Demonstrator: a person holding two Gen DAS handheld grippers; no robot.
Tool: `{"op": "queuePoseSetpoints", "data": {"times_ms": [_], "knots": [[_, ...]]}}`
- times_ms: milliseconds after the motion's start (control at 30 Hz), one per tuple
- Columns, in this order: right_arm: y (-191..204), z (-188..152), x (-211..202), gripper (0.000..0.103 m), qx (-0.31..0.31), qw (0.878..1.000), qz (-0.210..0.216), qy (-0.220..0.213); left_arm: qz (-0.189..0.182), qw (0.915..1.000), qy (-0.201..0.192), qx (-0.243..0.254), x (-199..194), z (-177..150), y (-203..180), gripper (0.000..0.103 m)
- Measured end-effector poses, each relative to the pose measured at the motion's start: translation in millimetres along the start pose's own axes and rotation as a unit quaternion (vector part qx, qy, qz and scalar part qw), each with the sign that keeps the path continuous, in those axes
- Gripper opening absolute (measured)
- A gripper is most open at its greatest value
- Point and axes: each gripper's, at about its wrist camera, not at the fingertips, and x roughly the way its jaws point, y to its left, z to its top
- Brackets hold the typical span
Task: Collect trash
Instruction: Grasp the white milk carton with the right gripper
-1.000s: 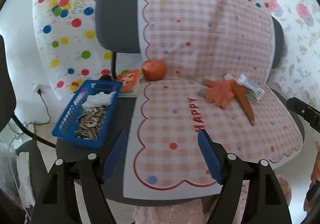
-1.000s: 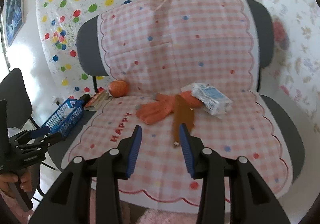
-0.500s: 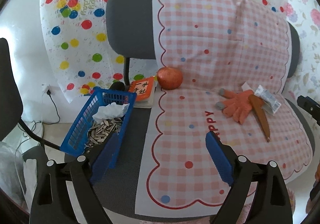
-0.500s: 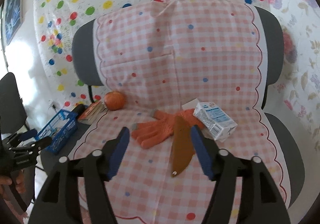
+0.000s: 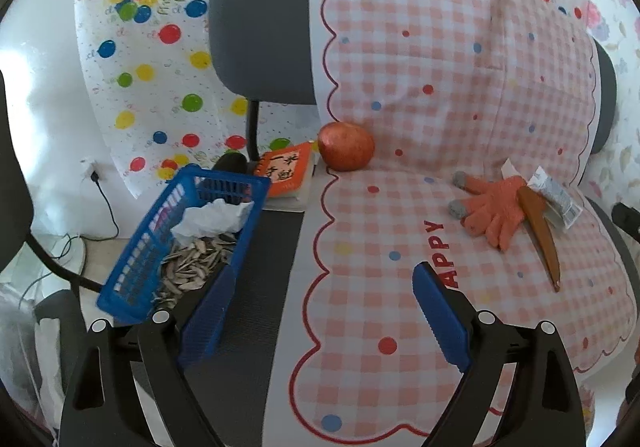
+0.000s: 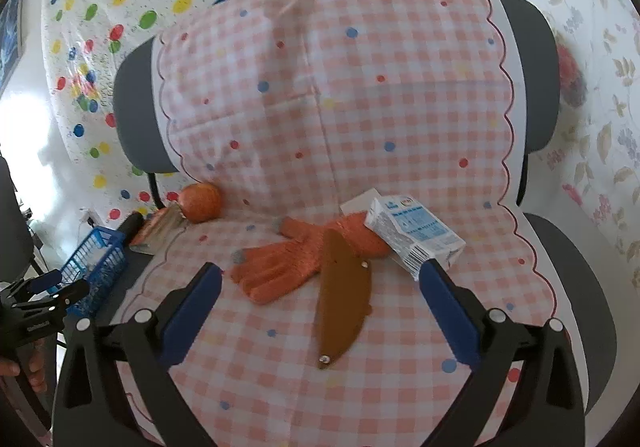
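Blue basket [image 5: 188, 243] at chair's left edge holds sunflower seed shells and a crumpled tissue [image 5: 214, 215]. Left tongs [image 5: 320, 287] wide open, empty. On the pink checked cover: apple [image 5: 346, 146], orange glove [image 6: 296, 259], brown sheath [image 6: 340, 299], white-blue milk carton [image 6: 416, 235] lying flat. Right tongs [image 6: 320, 279] opening, empty.

The right gripper [image 6: 320, 287] hangs over the pink checked cloth [image 6: 360, 107] on the chair [image 6: 536, 67], jaws opening with nothing pressed between them. Ahead lie an orange glove [image 6: 280, 267], a brown sheath [image 6: 340, 299] across it, and a carton [image 6: 416, 235] touching the glove. An apple [image 6: 200, 202] sits near the cloth's left edge; a blue basket [image 6: 98, 263] stands beyond that edge.
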Motion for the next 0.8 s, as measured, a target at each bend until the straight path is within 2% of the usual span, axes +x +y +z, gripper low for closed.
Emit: {"op": "queuePoseSetpoints", "data": {"times_ms": [233, 333, 400, 467, 533, 567, 600, 800], "knots": [[-28, -15, 10, 0.094, -0.004, 1.0, -0.012, 0.021, -0.023, 0.9995, 0.017, 0.013, 30, 6, -25, 0.09], [-43, -19, 19, 0.083, -0.006, 0.999, -0.019, 0.032, -0.034, 0.9989, 0.021, 0.024, 41, 10, -39, 0.09], [-51, -19, 28, 0.065, -0.007, 0.999, -0.022, 0.042, -0.037, 0.9984, 0.025, 0.035, 51, 14, -49, 0.09], [-59, -18, 39, 0.058, -0.005, 0.999, -0.018, 0.048, -0.039, 0.998, 0.028, 0.041, 58, 18, -58, 0.09], [-66, -14, 51, 0.058, -0.002, 0.999, -0.017, 0.049, -0.049, 0.9973, 0.028, 0.047, 65, 23, -68, 0.09], [-72, -10, 57, 0.062, -0.001, 0.999, -0.019, 0.045, -0.052, 0.997, 0.028, 0.051, 69, 26, -74, 0.09], [-77, -8, 63, 0.071, 0.001, 0.999, -0.023, 0.046, -0.055, 0.9966, 0.027, 0.054, 72, 28, -78, 0.09], [-108, 2, 99, 0.087, 0.019, 0.998, 0.0, 0.052, -0.065, 0.995, 0.034, 0.068, 92, 39, -102, 0.09]]}}
